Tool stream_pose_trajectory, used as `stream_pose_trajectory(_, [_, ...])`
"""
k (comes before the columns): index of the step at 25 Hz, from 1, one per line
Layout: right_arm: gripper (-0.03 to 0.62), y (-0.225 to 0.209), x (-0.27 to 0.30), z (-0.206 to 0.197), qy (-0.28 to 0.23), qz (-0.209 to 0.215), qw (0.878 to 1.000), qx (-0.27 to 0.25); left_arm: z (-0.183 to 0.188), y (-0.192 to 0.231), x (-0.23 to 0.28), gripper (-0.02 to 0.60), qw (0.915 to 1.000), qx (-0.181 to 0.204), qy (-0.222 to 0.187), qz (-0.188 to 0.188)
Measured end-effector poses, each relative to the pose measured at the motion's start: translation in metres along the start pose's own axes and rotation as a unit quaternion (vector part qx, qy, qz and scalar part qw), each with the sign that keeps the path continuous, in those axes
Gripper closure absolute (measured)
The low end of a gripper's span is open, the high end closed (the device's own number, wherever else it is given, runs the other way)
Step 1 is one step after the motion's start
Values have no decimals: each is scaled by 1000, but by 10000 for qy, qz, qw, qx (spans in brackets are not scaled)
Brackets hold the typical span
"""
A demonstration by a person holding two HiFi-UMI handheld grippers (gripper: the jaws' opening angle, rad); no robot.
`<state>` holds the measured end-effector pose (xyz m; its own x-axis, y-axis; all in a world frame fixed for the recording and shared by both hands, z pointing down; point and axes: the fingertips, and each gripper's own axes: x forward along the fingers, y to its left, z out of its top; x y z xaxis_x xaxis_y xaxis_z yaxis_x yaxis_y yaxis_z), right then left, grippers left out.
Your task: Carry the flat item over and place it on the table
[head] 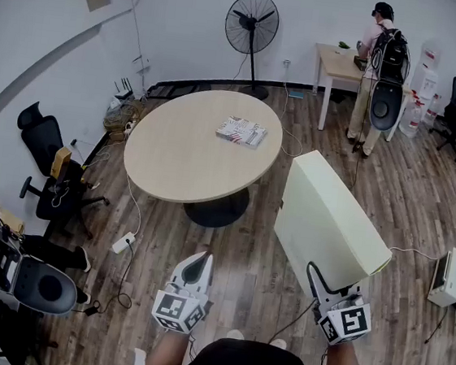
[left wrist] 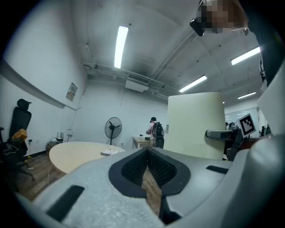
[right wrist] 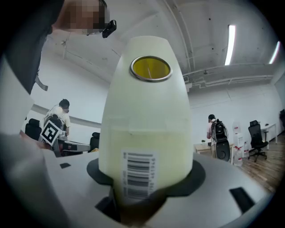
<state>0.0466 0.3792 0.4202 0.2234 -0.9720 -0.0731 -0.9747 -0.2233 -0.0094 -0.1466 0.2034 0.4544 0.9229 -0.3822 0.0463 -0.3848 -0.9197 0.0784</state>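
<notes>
Panel (head: 328, 222) in right tool (head: 332, 288), round table (head: 184, 152) well apart.

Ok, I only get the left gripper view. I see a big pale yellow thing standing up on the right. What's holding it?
Observer: The right gripper is. In the head view its jaws are clamped on the lower edge of that flat panel.
Operator: Is anything stuck on it?
Observer: Yes, a barcode sticker sits on its thin edge just above the jaws, in the right gripper view.
Operator: Is it over the table yet?
Observer: No. From the head view it is over the wooden floor, to the right of the round table and apart from it.
</notes>
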Motion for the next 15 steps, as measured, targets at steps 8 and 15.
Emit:
stream_pose_trajectory(8, [316, 11, 9, -2, 35, -12, 10000, -79, -2, 10, 1, 575, 10000, -14, 30, -92])
stream_pose_trajectory(15, [306, 32, 33, -6, 8, -9, 10000, 86, -9, 39, -5, 575, 9999, -45, 66, -146])
